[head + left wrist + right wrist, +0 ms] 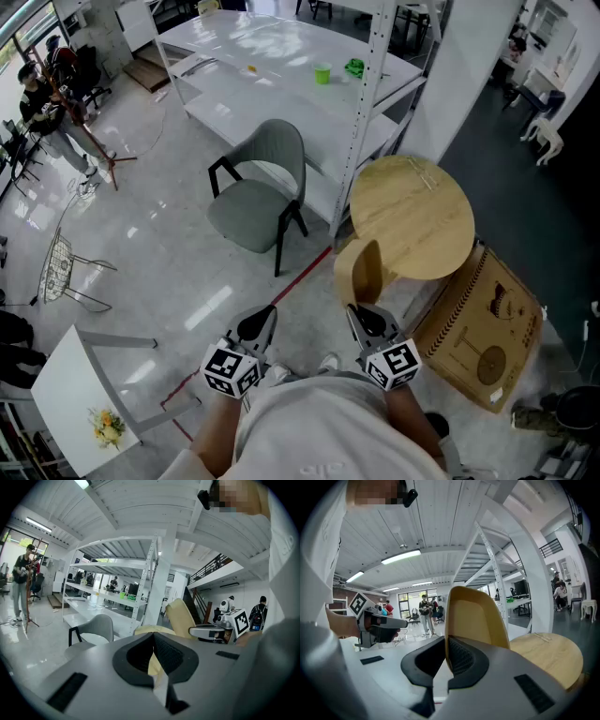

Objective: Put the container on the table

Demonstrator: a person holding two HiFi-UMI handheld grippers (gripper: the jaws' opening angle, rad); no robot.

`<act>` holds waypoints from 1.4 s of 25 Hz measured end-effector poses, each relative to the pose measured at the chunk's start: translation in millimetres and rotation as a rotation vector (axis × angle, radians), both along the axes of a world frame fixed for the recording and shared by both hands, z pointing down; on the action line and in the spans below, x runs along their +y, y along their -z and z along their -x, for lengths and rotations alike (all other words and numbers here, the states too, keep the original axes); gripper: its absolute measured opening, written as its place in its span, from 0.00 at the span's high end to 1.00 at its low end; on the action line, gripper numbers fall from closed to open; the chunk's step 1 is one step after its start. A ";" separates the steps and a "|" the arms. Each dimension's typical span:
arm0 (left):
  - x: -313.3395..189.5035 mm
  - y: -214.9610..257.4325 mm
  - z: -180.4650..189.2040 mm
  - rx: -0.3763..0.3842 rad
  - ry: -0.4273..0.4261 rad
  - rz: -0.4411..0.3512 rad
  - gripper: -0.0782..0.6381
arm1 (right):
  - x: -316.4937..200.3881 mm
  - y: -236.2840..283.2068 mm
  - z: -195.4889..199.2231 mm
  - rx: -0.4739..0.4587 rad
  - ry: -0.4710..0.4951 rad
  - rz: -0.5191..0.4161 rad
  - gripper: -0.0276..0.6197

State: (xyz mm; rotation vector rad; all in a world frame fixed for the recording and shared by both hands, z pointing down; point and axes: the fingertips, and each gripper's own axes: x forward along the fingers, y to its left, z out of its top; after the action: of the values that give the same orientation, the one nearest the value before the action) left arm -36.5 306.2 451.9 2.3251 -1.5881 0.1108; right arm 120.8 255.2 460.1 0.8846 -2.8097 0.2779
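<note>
— Nearest is the person's white shirt (328, 436), and just beyond it are the 2 tongs. What does each one hold?

— Right tongs (446, 657) are closed on the rim of the container (476, 616), a yellowish shallow tub that stands on its edge in the air. Left tongs (153, 654) have the jaws together, and I see nothing between them.

— Where is the container with respect to the round bench (417, 211)?

— Just beside the near edge of the bench, on the person's side. It is not yet resting on it.

— How will it handle, in your opinion?

— I think it is light and stiff, because 1 pinch on the thin wall holds it upright without bending. The surface looks smooth, so it may slip or swing in the grip. The rim seems the good place to take it, and I would lower it flat with this same hold.

— Any writing to read?

— On the cardboard box (483, 328), on the floor just beside the bench at the person's right, there is a printed drawing and some print. It is too small to read. The marker cubes carry only black and white squares. I see no label on the container.
</note>
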 end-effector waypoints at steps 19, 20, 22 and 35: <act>-91.9 -17.3 -71.6 -0.003 -0.071 0.040 0.87 | -82.4 -22.8 -65.0 -0.044 -0.059 0.046 0.90; -101.3 -19.4 -69.0 0.001 -0.078 0.041 0.87 | -89.9 -25.0 -62.3 -0.041 -0.063 0.049 0.90; -122.4 -23.1 -60.5 0.007 -0.095 0.041 0.87 | -106.4 -28.8 -52.9 -0.032 -0.073 0.054 0.90; -265.7 -19.3 62.8 0.050 -0.234 0.023 0.87 | -227.3 -25.6 67.5 0.029 -0.183 0.055 0.90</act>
State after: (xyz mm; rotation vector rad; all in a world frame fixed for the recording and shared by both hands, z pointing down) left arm -99.3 40.5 471.3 2.4670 -1.2804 0.1232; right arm 53.3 27.9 485.7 1.1245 -2.6844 0.3635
